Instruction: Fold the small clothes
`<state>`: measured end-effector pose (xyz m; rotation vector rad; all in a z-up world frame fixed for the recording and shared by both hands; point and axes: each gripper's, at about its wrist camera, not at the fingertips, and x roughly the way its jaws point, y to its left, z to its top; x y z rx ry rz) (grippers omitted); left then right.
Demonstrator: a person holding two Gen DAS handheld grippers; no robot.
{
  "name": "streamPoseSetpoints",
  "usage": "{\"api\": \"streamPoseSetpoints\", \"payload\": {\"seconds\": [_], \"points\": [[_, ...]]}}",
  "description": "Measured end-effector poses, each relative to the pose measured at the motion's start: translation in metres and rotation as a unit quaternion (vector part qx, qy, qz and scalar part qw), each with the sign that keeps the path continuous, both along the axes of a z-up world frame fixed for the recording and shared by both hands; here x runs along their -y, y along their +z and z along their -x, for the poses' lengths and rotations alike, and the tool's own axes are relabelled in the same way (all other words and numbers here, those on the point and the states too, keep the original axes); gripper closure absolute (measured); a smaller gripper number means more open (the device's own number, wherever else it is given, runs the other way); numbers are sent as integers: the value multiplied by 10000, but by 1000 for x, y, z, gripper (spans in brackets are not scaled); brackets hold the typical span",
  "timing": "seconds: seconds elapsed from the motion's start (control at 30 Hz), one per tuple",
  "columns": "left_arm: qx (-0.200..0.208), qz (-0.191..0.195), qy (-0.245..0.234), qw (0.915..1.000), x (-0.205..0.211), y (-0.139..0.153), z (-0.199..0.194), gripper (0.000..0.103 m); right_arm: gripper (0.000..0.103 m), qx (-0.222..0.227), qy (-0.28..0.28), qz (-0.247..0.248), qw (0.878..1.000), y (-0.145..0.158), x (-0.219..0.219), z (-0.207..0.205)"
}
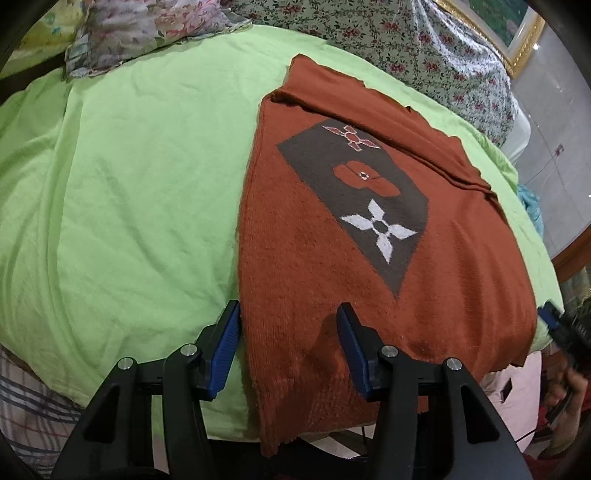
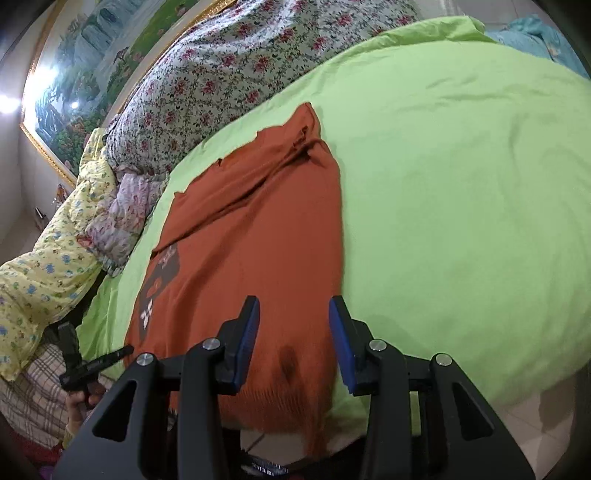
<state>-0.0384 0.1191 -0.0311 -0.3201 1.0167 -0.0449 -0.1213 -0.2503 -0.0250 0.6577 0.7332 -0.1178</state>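
A rust-orange knitted sweater lies flat on the green bedsheet, with a dark grey panel bearing flower motifs. Its near hem hangs over the bed's front edge. My left gripper is open, its jaws straddling the sweater's near left edge. In the right wrist view the same sweater lies left of centre. My right gripper is open above the sweater's near right corner, which looks blurred. The right gripper also shows at the left wrist view's right edge, and the left gripper at the right wrist view's left edge.
Floral quilts and pillows are piled along the far side of the bed. A framed landscape painting hangs on the wall. A plaid cloth lies at the near left. Tiled floor shows below the bed edge.
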Motion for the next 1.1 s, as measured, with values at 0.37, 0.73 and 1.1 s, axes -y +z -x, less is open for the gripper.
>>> {"api": "streamPoseSetpoints", "payload": {"seconds": [0.37,0.73,1.1], "points": [[41,-96,-263,9996,7,-6,17,47,62,-207,682,-278,9971,-38,-31,21],[100,194,-258,9994,-5,-8,20,96,96,83,616,-666,9958,-51,-20,27],[484,729,-257,9958,-19,6,29,98,97,380,935,-896,9909,-42,-13,31]]}}
